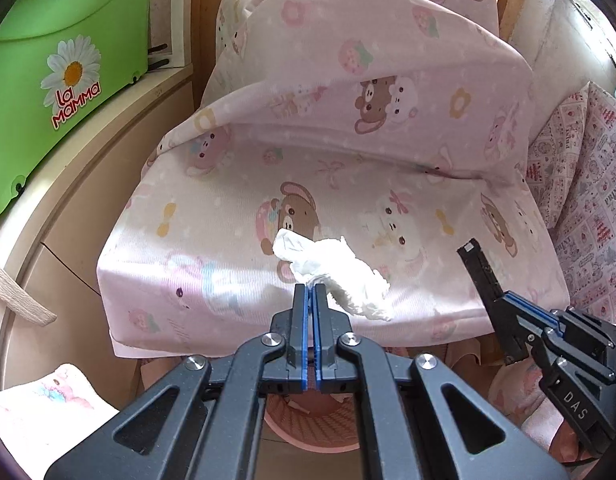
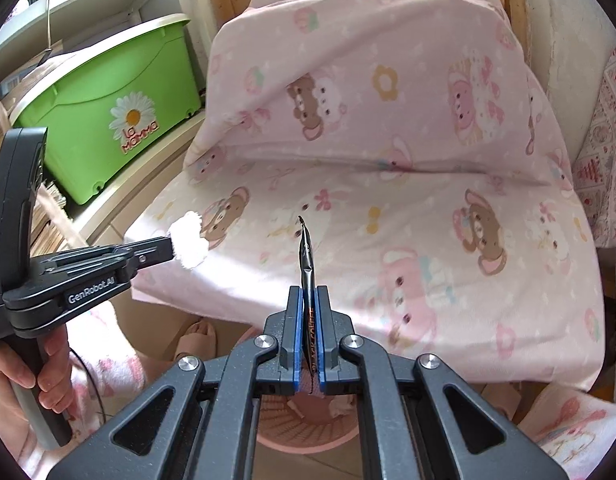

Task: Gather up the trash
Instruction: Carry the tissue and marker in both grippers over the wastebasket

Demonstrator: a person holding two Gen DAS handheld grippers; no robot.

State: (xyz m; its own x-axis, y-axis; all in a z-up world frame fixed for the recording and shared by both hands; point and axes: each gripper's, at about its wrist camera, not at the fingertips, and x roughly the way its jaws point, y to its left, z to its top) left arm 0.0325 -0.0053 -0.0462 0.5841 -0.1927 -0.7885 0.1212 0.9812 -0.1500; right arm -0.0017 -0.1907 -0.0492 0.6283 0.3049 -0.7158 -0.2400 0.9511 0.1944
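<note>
My left gripper [image 1: 310, 290] is shut on a crumpled white tissue [image 1: 332, 270], held just above the front of a pink cartoon-print seat cushion [image 1: 211, 216]. It also shows in the right wrist view [image 2: 169, 250] with the tissue [image 2: 189, 240]. My right gripper [image 2: 308, 292] is shut on a thin black coffee sachet [image 2: 306, 256], held edge-on and upright. In the left wrist view the right gripper [image 1: 502, 300] holds the sachet [image 1: 478, 270] at the right. A pink woven basket [image 2: 308, 420] sits below both grippers, partly hidden by them.
A green La Mamma plastic box [image 1: 59, 72] stands on a cream shelf at the left. The pink-covered backrest [image 2: 368, 80] rises behind the seat. A patterned cloth [image 1: 588, 184] hangs at the right. The person's foot [image 2: 197, 338] is near the basket.
</note>
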